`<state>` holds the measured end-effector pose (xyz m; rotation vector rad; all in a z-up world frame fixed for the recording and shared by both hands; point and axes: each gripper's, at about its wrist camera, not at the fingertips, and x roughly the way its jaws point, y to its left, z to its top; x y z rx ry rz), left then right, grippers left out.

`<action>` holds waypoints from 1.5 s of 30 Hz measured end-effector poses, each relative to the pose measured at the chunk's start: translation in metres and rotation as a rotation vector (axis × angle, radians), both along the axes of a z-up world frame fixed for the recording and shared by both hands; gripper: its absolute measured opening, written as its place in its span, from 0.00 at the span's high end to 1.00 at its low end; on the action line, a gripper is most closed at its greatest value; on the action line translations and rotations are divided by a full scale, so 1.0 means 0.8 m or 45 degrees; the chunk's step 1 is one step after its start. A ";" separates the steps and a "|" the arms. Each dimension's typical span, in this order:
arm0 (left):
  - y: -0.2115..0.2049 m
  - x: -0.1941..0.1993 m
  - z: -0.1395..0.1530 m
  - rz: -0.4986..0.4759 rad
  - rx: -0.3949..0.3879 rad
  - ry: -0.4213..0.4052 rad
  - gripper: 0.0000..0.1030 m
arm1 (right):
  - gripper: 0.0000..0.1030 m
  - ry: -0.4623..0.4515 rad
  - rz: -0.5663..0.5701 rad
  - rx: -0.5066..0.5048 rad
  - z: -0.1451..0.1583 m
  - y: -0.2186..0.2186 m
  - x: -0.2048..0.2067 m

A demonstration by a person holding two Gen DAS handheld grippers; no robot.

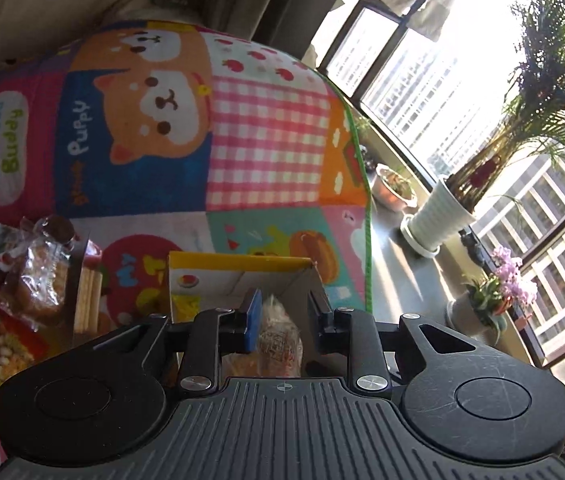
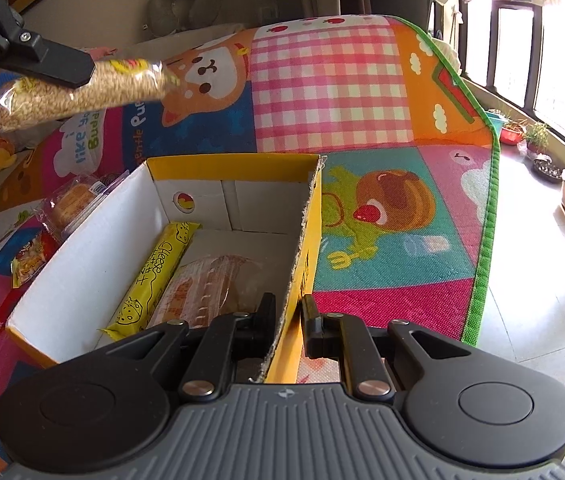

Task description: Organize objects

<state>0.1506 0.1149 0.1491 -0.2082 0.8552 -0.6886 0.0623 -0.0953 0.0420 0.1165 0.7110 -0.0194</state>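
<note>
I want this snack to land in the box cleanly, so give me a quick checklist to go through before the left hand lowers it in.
1. Left gripper holds the clear snack packet: ok, fingers clamp it in the air.
2. Right gripper steadies the yellow box: ok, shut on its right wall.
3. Packet over the box opening: not ok in the right wrist view, it hangs up and left of the box.
4. Room inside: ok, bare floor beyond the cheese stick pack and bread pack.
5. Other snacks clear of the path: ok, they lie outside the left wall.
</note>
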 end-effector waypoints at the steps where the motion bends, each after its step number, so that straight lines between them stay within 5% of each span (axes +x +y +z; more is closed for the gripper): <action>1: 0.002 0.000 0.001 0.007 -0.001 -0.002 0.73 | 0.87 -0.003 -0.002 0.009 0.001 -0.001 -0.002; 17: 0.066 -0.007 -0.052 0.139 0.041 0.070 0.73 | 0.90 -0.050 0.009 -0.013 0.022 0.002 -0.024; 21: 0.072 -0.024 -0.070 0.005 0.077 0.118 0.73 | 0.91 -0.047 0.002 -0.028 0.022 0.005 -0.024; 26: 0.056 -0.044 -0.080 -0.226 -0.019 0.268 0.73 | 0.91 -0.041 -0.004 -0.045 0.021 0.007 -0.022; 34: 0.028 -0.018 -0.108 -0.126 0.064 0.333 0.80 | 0.91 -0.039 -0.011 -0.040 0.019 0.008 -0.022; 36: 0.031 -0.012 -0.113 -0.103 0.045 0.329 0.87 | 0.91 -0.040 -0.011 -0.034 0.019 0.007 -0.022; 41: 0.046 -0.013 -0.095 -0.093 -0.051 0.266 0.85 | 0.91 -0.040 -0.012 -0.035 0.018 0.006 -0.022; 45: 0.096 -0.008 -0.055 0.111 -0.102 0.032 0.85 | 0.91 -0.040 -0.013 -0.044 0.018 0.007 -0.022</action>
